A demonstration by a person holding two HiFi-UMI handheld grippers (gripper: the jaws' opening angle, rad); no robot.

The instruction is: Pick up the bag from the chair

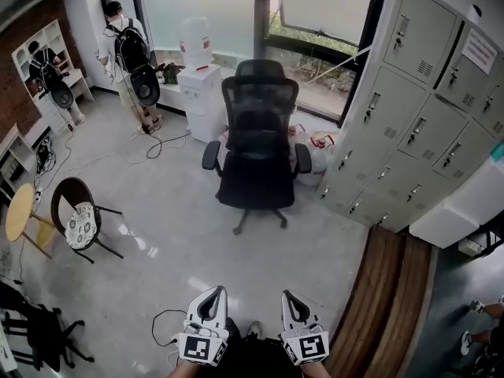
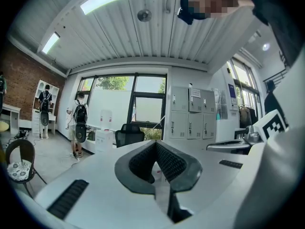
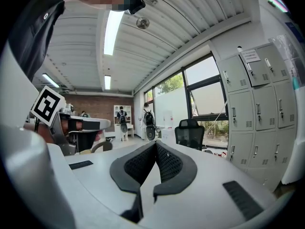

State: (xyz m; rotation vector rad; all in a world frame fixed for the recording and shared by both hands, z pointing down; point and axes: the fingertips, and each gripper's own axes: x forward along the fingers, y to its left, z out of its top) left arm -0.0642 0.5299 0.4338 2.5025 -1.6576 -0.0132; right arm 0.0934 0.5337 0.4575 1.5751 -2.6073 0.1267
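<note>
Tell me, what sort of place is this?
Probably an office or shared workroom: a black swivel chair stands in the middle, grey lockers line the right side, and a water dispenser sits by the window.

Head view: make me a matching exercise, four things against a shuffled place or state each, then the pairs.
1 office chair
2 lockers
3 cushioned chair
4 left tool

A grey, along the right side
B shut, at the bottom edge
C black, middle of the room
D far left, patterned seat

Pairs: 1-C, 2-A, 3-D, 4-B
</note>
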